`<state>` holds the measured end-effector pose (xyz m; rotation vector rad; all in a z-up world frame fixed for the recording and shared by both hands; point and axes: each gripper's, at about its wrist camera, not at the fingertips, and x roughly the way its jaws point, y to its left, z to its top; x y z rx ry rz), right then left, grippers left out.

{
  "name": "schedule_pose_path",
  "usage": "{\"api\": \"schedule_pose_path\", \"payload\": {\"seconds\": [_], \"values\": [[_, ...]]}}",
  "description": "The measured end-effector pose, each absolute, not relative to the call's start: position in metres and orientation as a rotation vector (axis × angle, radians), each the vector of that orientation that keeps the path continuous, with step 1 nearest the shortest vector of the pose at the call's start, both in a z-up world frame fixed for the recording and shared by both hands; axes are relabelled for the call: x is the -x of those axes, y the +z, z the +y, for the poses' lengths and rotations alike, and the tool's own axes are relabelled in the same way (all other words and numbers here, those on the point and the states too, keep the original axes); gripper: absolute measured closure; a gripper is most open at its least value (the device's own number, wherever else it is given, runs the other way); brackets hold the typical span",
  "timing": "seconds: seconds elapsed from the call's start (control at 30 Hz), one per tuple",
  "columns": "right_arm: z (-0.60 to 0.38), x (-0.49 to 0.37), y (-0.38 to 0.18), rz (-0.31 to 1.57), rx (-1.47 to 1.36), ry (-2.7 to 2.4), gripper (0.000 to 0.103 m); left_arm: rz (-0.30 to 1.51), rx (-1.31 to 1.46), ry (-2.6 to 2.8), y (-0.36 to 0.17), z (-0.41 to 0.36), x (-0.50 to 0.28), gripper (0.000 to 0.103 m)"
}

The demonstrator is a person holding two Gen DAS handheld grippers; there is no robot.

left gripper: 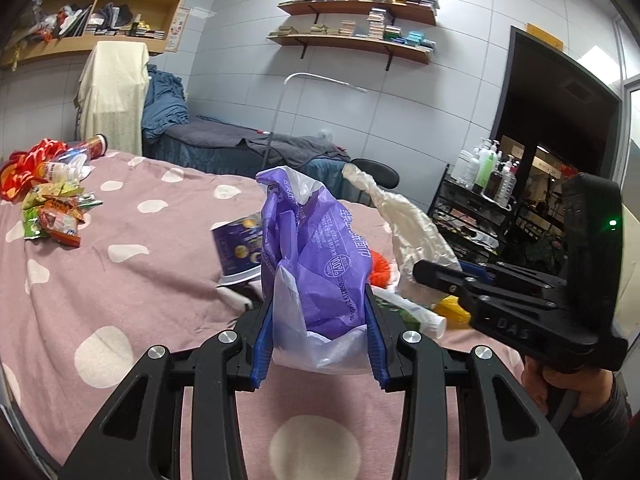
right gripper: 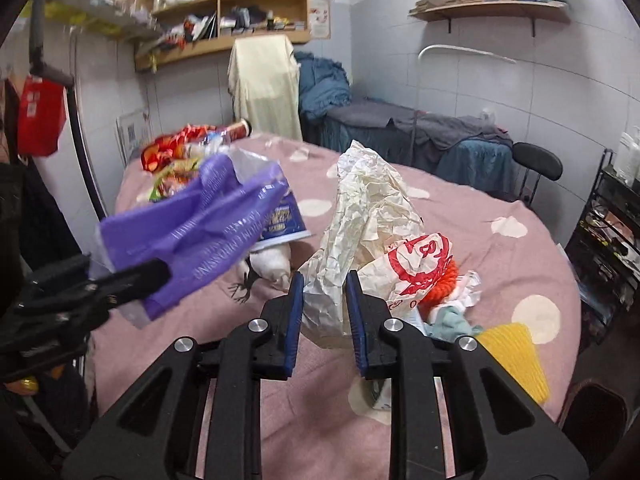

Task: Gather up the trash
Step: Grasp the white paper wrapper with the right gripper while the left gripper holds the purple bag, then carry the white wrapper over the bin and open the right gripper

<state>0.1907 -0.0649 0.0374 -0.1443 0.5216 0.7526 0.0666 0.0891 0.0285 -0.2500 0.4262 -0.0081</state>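
A bed with a pink spotted cover fills the room, and everything below is placed from it. Above its near edge, the left gripper pinches a crumpled purple plastic bag between its blue pads and holds it upright off the cover, probably to serve as the sack for the rubbish. To the right of that bag, over the middle of the bed, the right gripper has its jaws narrowed onto a crumpled cream paper wrapper, which rises between the pads, likely bound for the bag. A purple tub lies on the cover behind the bag. More snack packets lie heaped at the bed's far left corner, not yet gathered.
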Motion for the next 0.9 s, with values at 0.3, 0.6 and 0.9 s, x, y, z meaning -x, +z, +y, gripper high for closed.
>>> {"api": "schedule_pose_path", "payload": {"seconds": [0.3,0.6,0.9], "values": [[-0.126,-0.166,0.048,0.489,0.06,0.638,0.08,0.423,0.197,-0.134,0.034,0.046,-0.084,0.064],[-0.207,-0.163,0.04,0.505,-0.022,0.42,0.08,0.44,0.157,-0.277,0.035,-0.003,-0.101,0.064],[-0.285,-0.17,0.013,0.559,-0.11,0.223,0.08,0.467,0.111,-0.387,0.033,-0.047,-0.114,0.064]]}}
